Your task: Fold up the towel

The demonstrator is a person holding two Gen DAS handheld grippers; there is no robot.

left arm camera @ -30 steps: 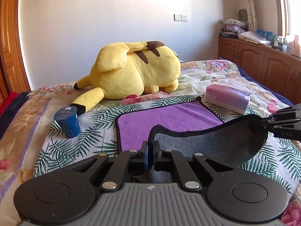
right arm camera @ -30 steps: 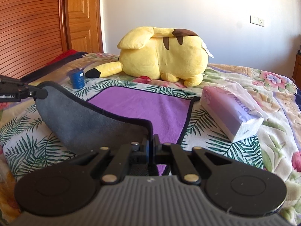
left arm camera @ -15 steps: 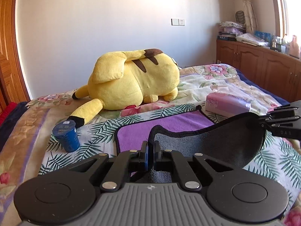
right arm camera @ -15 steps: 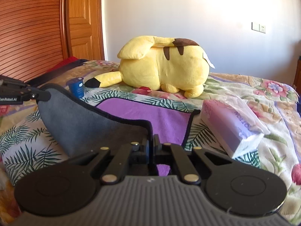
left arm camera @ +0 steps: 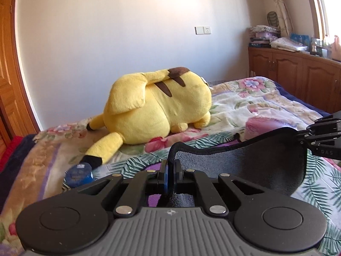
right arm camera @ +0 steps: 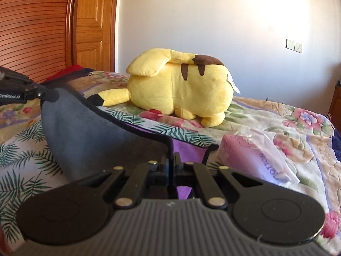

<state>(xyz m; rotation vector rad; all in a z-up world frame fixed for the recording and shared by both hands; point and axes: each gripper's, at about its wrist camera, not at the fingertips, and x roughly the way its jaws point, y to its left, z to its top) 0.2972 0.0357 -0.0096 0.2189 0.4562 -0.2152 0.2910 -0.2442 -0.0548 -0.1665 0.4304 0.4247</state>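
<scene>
Over the bed (left arm camera: pixel 255 104), 2 grippers pinch the towel (left arm camera: pixel 255 162) taut.

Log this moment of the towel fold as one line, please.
step: first fold | left gripper: shut on towel corner | right gripper: shut on other corner | near edge: raised off bed | plush: beyond

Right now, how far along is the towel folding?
Done: both near corners are gripped. The left gripper and right gripper are shut on the towel. In hand: its grey underside is lifted, purple face below. Left: carrying that edge across toward the plush toy and letting go.
</scene>
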